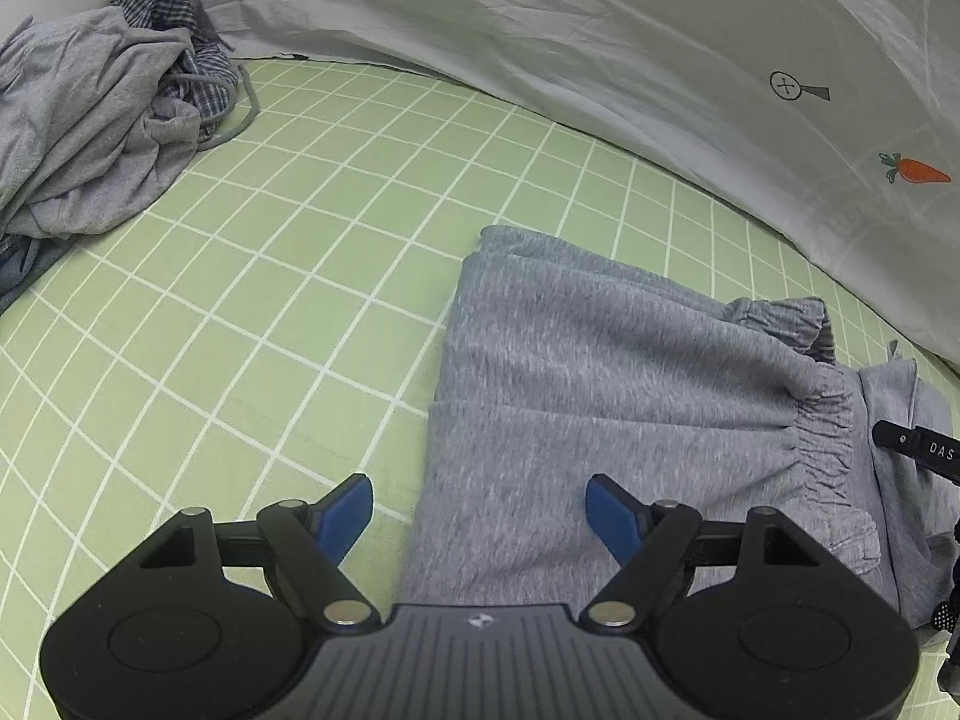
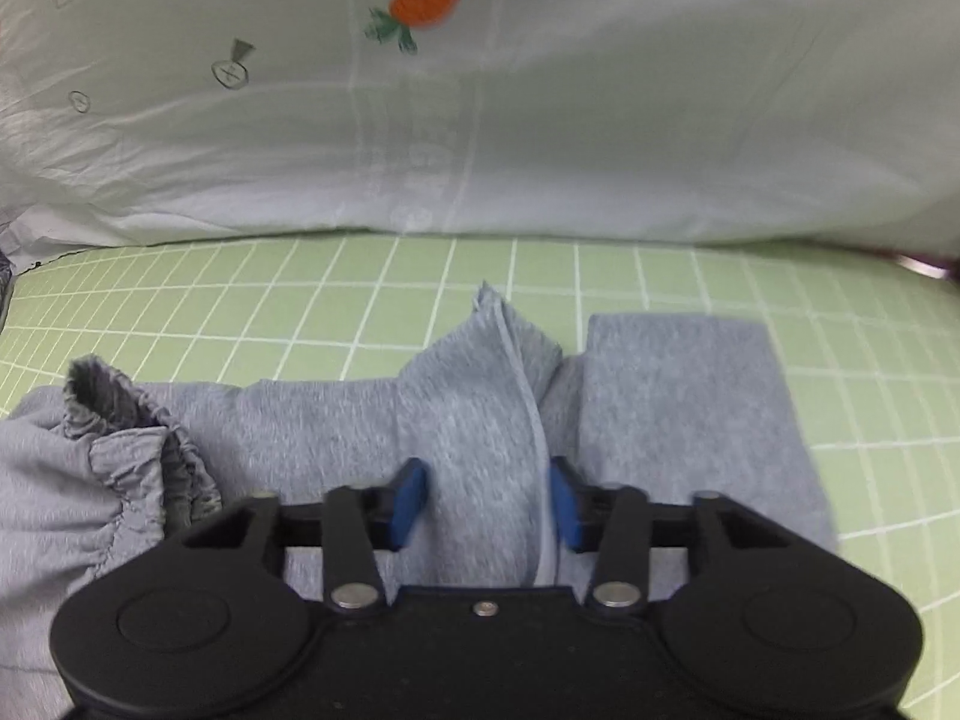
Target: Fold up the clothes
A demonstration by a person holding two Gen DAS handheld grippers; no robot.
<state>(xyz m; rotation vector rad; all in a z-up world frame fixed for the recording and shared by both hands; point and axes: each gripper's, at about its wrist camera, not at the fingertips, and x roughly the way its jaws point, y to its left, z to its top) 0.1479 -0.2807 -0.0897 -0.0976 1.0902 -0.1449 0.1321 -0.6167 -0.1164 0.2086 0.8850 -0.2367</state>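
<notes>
Sweatpants: grey, folded, flat on my green grid bed sheet, near the white duvet along its far edge.
Left gripper: my jaws wide apart, empty, above the fold's edge.
Right gripper: my jaws apart, astride a raised ridge, not clamped.
Pile: far left corner.

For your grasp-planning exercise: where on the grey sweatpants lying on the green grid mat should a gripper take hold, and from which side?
Grip the gathered elastic waistband of the grey sweatpants. It is bunched and thicker than the flat legs, so it probably gives the pads an edge to pinch. Come in low along the green grid mat from the waistband end. The left gripper and right gripper are both open.
</notes>
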